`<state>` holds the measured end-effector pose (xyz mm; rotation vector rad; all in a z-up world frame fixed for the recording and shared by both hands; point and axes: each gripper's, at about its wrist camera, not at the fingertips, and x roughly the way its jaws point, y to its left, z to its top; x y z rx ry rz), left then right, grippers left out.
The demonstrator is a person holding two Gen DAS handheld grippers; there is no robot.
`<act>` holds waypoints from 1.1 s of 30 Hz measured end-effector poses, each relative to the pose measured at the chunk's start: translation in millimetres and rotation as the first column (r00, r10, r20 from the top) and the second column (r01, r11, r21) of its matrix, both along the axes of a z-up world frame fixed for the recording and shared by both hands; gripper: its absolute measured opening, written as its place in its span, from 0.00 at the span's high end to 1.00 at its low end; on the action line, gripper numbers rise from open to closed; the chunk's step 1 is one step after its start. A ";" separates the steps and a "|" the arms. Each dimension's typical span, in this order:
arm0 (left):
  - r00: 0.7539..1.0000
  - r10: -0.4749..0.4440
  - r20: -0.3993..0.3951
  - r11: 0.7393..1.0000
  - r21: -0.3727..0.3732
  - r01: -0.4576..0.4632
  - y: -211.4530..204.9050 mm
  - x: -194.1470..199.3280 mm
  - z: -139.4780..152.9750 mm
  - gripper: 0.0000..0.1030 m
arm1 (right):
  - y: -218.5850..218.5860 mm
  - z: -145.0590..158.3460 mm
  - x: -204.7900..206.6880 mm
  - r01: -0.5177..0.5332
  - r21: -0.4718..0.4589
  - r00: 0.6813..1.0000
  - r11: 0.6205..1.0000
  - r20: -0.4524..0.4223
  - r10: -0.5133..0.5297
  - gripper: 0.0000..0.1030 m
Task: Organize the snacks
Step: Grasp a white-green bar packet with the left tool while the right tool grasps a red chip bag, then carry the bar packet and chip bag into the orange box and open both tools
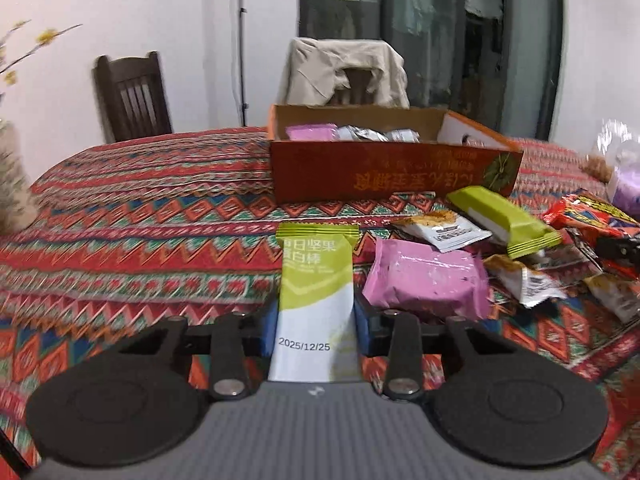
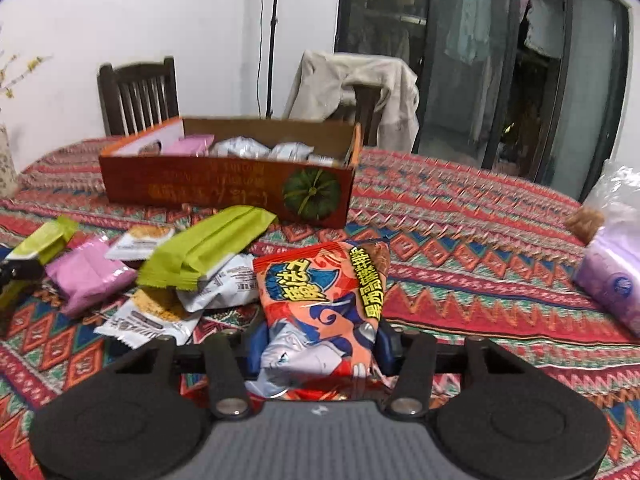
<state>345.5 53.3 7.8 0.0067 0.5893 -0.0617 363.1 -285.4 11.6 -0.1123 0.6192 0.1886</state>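
The left hand-held gripper (image 1: pixel 314 316) is clamped on a green and white snack bar (image 1: pixel 314 300), its blue pads pressing both long sides, with the bar pointing away from the camera above the desk (image 1: pixel 160 240). The right hand-held gripper (image 2: pixel 320 340) is closed around a red and orange snack bag (image 2: pixel 324 304), which crumples where the pads squeeze it.

Between the two lies a loose pile of snacks: one pink packet (image 1: pixel 426 280), one more green bar (image 1: pixel 506 216) resting tilted across the others, and three white packets with brownish print, the clearest being one white packet (image 1: pixel 444 230) just behind the pink one (a further one may be hidden at the edge of the frame).

Beyond the pile stands an open cardboard box (image 1: pixel 384 172) printed with a green pumpkin; it holds one pink packet and at least three silver-white ones.

The desk is covered by a red patterned cloth with zigzag bands. A clear plastic bag (image 2: pixel 612 256) with purple contents sits at the far right. Two dark wooden chairs stand behind the desk, a bare chair (image 1: pixel 132 98) and a draped chair (image 1: pixel 344 74) under a beige garment, against a white wall beside dark glass doors (image 2: pixel 500 60).
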 end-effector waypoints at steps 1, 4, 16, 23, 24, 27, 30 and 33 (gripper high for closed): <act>1.000 0.017 0.008 1.000 -0.020 -0.016 1.0 -11.9 3.5 0.63 | -2.8 5.2 -8.9 -0.003 0.009 1.000 1.000 0.019 0.003 0.51; 0.998 0.048 0.027 0.996 -0.083 -0.045 1.5 -43.5 13.4 0.63 | -10.2 19.1 -34.1 -0.029 0.038 0.998 0.999 0.056 0.027 0.51; 0.997 0.048 0.058 0.994 -0.099 -0.042 -20.8 -124.6 33.8 0.63 | 2.2 9.4 -118.3 -0.184 0.128 0.983 0.975 0.007 0.184 0.51; 0.997 0.024 0.071 0.994 -0.106 -0.017 -26.0 -131.2 37.7 0.63 | -5.1 18.2 -134.9 -0.191 0.153 0.982 0.970 0.040 0.187 0.51; 0.997 0.020 0.071 0.994 -0.104 -0.013 -27.1 -130.2 37.8 0.63 | -6.3 19.2 -134.7 -0.191 0.158 0.981 0.969 0.043 0.187 0.51; 0.997 0.013 0.072 0.993 -0.115 -0.005 -27.9 -121.8 40.0 0.63 | -5.7 19.4 -130.9 -0.194 0.161 0.981 0.968 0.046 0.189 0.51; 0.996 -0.013 0.089 0.988 -0.153 0.027 -25.6 -106.5 51.5 0.63 | -4.5 22.0 -123.9 -0.208 0.174 0.978 0.963 0.049 0.202 0.51; 0.989 -0.061 0.134 0.981 -0.177 0.085 -23.2 -82.7 74.0 0.63 | -5.4 33.2 -107.5 -0.233 0.190 0.972 0.954 0.070 0.224 0.51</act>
